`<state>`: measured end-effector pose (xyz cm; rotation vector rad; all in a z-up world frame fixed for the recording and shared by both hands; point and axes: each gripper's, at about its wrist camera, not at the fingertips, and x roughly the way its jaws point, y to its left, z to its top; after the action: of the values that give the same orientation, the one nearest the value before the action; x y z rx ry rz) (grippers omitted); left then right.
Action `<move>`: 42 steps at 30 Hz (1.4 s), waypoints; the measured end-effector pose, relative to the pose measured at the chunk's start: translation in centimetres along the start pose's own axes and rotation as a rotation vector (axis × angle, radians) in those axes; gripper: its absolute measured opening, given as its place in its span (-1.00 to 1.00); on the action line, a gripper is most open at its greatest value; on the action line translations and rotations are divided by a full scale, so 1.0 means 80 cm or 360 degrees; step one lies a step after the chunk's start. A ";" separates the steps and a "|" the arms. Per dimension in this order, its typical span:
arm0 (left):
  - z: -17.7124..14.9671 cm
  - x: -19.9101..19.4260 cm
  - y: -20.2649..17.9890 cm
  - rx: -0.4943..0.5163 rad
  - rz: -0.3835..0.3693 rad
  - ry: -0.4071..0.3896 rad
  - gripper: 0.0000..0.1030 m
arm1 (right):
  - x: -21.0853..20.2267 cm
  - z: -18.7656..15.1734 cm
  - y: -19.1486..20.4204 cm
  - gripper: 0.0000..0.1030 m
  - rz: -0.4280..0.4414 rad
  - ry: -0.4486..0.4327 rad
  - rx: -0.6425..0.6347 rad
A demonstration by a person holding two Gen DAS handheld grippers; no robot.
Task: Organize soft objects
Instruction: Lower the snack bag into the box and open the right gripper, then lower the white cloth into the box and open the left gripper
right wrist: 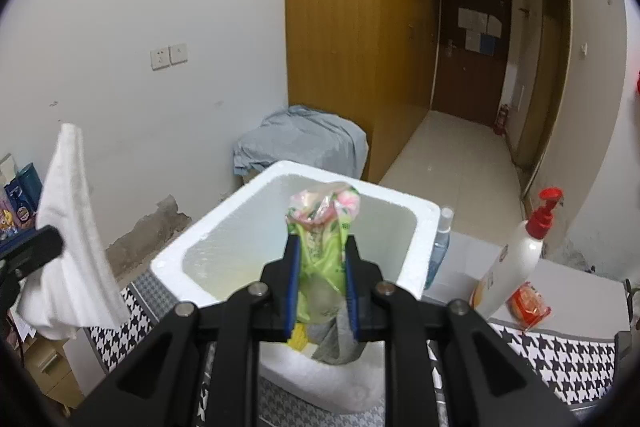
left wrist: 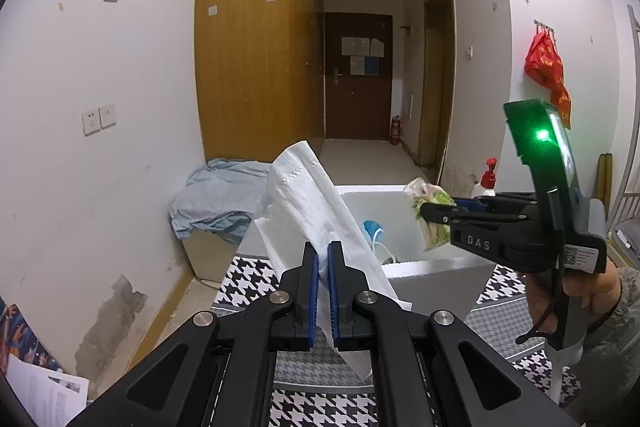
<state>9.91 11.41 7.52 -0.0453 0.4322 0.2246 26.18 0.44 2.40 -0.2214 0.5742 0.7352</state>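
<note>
left gripper (left wrist: 323, 255) clamps white tissue (left wrist: 308, 195) — limp, tears easily | right gripper (right wrist: 322, 247) pinches green plastic pack (right wrist: 320, 227) mid-body — light, crinkly, slippery | foam box (right wrist: 426, 227) at 12 o'clock

both grippers are black plastic with blue pads (left wrist: 313, 283) and round silver bolts (left wrist: 204, 317); right gripper (left wrist: 430, 211) says "DAS" on the side, green LED (left wrist: 542, 135) up top, black cable (left wrist: 550, 307), greyish mottled sleeve (left wrist: 628, 311)
</note>
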 end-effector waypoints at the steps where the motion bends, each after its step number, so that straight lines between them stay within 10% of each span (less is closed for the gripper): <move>1: 0.000 0.000 0.001 -0.0004 0.0000 -0.0003 -0.90 | 0.002 0.001 0.000 -0.55 0.0013 0.0014 -0.0003; 10: 0.001 0.004 0.003 -0.0014 0.0009 -0.0003 -0.90 | 0.009 0.001 0.004 -0.42 0.0001 0.0040 -0.0044; 15: 0.002 0.008 0.005 -0.0026 0.0020 0.0009 -0.90 | -0.002 -0.001 0.007 0.36 -0.0025 -0.0041 -0.0069; 42: 0.042 0.061 -0.063 0.0081 -0.0240 0.0057 -0.90 | -0.084 -0.041 -0.052 0.42 -0.0194 -0.0112 0.0039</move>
<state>16.73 7.81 8.54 -0.0316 0.4677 0.0645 23.63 -7.69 3.45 -0.2050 0.4984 0.6152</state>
